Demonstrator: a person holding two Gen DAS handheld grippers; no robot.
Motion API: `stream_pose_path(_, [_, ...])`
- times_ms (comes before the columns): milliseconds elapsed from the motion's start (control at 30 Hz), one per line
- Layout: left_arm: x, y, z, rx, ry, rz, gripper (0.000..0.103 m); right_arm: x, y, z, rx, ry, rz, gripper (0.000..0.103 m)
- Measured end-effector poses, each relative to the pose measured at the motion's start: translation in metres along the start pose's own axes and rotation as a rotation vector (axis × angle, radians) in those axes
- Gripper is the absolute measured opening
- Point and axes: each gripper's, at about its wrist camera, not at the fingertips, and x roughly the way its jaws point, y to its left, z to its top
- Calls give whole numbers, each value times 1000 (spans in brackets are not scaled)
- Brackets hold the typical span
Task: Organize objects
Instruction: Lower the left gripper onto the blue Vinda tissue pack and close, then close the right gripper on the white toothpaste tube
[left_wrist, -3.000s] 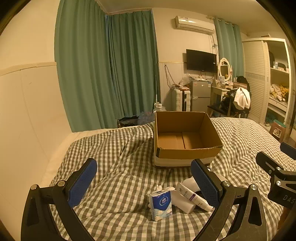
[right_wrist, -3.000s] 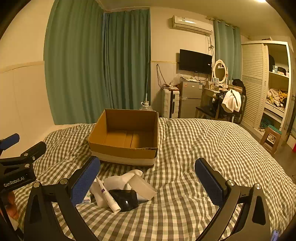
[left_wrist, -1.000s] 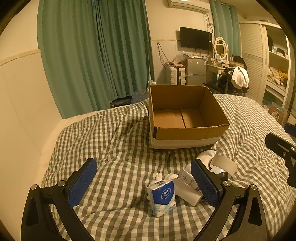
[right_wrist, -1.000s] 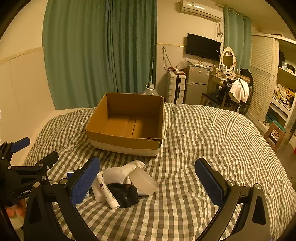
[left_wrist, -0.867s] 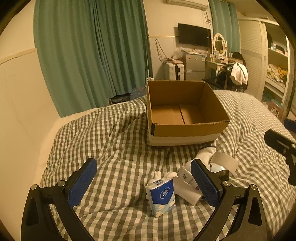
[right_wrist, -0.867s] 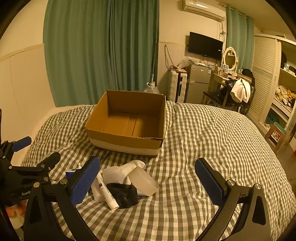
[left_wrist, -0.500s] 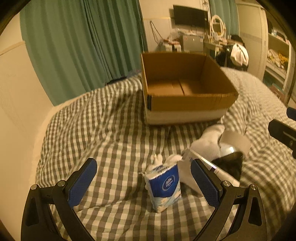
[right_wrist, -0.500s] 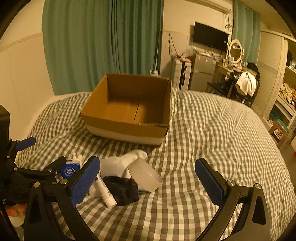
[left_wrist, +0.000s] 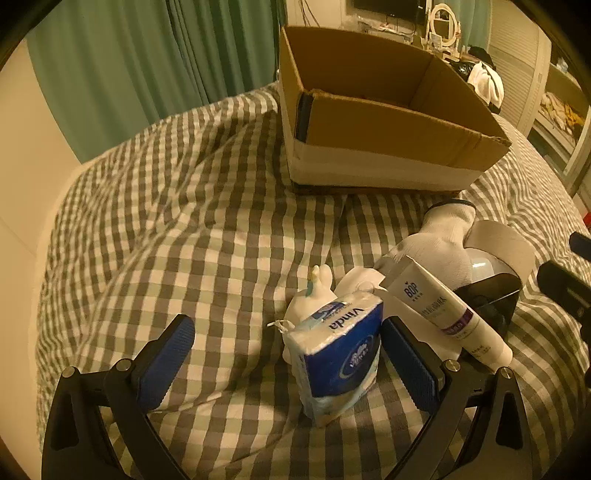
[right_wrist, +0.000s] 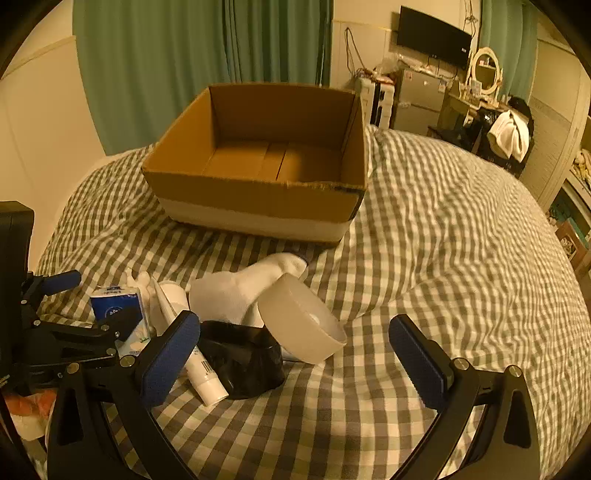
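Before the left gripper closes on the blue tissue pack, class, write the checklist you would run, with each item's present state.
1. Left gripper open: ok.
2. Tissue pack between its fingers: ok, close to the right finger.
3. Cream tube outside the fingers: ok, though beside the pack.
4. Cardboard box open, nothing seen inside: ok.
5. Right gripper open, holding nothing: ok.
6. Pack free of the white item behind: cannot tell.

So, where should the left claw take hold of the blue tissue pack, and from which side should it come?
Grip the blue and white soft plastic tissue pack across its two broad faces, coming from the near side along the checked bedcover. The pack stands on a narrow edge, leaning a little, and the open left claw already has it between its pads, close to the right one. The white cream tube beside it leaves little room.
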Motion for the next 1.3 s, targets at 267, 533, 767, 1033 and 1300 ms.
stream_pose_path(267, [12, -3, 0, 16, 33, -84, 78, 16, 12, -4, -31, 41, 0, 103])
stream_pose_path(533, [2, -8, -3, 55, 31, -151, 50, 18, 22, -5, -74, 56, -2, 103])
stream_pose_path(767, [-20, 1, -1, 63, 6, -175, 30, 11, 44, -4, -144, 59, -7, 96])
stream_pose_path(1033, [-39, 22, -5, 27, -17, -194, 30, 30, 80, -15, -253, 176, 90, 64])
stream_pose_path(1300, [-43, 27, -13, 31, -2, -238, 30, 42, 88, -23, -283, 219, 83, 29])
